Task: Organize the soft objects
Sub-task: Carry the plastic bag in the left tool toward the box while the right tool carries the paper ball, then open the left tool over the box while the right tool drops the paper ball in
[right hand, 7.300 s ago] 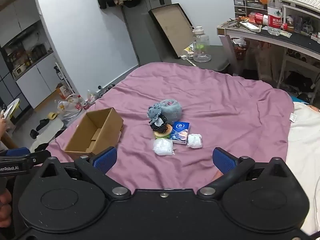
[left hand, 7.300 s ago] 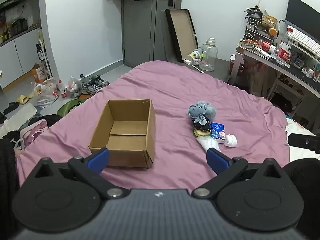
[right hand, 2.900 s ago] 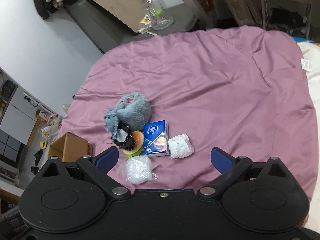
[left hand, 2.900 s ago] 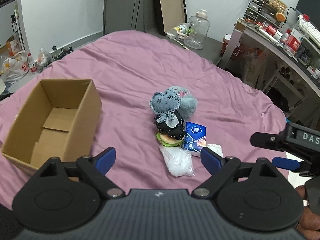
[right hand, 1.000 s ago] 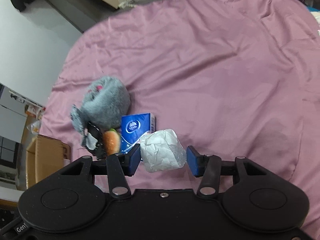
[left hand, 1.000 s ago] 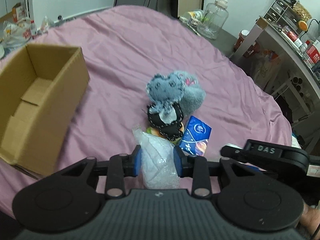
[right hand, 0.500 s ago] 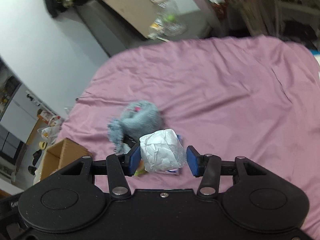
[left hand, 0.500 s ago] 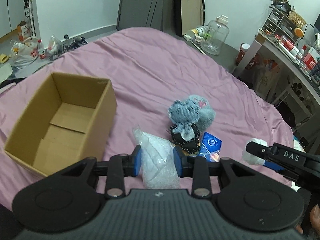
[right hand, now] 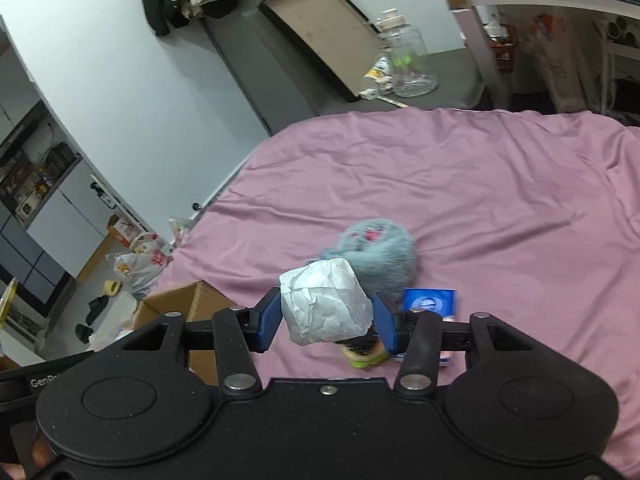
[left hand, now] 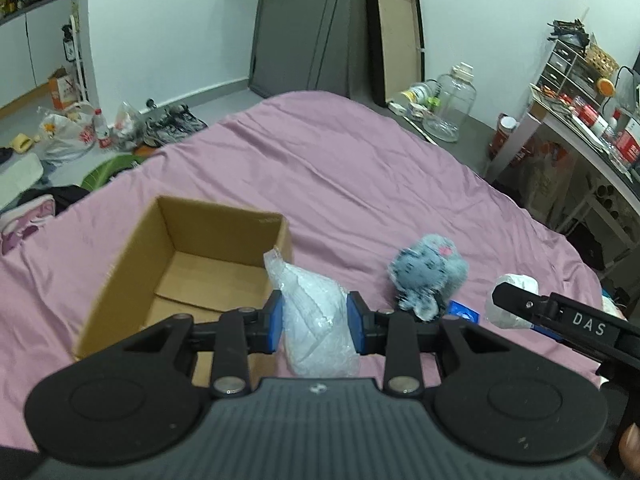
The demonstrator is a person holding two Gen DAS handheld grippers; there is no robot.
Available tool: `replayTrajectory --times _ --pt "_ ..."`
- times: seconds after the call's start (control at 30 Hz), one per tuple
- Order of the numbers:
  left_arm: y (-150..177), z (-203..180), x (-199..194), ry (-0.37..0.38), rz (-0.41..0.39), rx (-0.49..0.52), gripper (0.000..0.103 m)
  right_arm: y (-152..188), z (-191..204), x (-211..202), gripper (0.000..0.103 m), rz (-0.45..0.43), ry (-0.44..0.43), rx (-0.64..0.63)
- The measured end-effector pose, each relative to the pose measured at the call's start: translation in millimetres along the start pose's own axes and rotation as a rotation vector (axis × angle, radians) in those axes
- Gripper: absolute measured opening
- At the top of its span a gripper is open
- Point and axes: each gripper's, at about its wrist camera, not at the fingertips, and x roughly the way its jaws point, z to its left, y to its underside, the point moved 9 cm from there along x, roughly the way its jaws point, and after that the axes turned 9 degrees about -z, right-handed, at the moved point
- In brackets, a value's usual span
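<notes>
My left gripper [left hand: 315, 322] is shut on a clear plastic bag of white stuffing [left hand: 316, 320] and holds it in the air by the near right corner of the open cardboard box [left hand: 192, 268]. My right gripper [right hand: 326, 322] is shut on a crumpled white paper wad [right hand: 326, 308], held above the bed; it also shows in the left wrist view [left hand: 510, 300]. A grey-blue plush toy [left hand: 428, 272] lies on the purple bed with a blue tissue pack [right hand: 430, 302] and a small burger toy [right hand: 364, 354] beside it. The box corner shows in the right wrist view [right hand: 188, 304].
The purple bedsheet [left hand: 360, 184] covers the bed. A desk [left hand: 580, 136] with clutter stands to the right. A glass jar [left hand: 450, 108] and a leaning frame [left hand: 396, 36] stand on the floor beyond. Bags and shoes [left hand: 120, 128] lie on the floor at left.
Both grippers closed on their objects about a second ago and lifted them. The left gripper has carried the bag left toward the box; the right gripper has risen and moved left with the paper wad.
</notes>
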Motion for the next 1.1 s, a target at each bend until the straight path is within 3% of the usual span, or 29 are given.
replayTrajectory --times 0.57,1.1 --pt "-37 75 30 -0.064 -0.018 -0.018 0.032 7 44 26 0.048 -0.023 -0.053 0.027" --pt "-30 110 90 -0.085 0.065 -0.020 0.033 21 98 52 0.048 0.015 -0.138 -0.016"
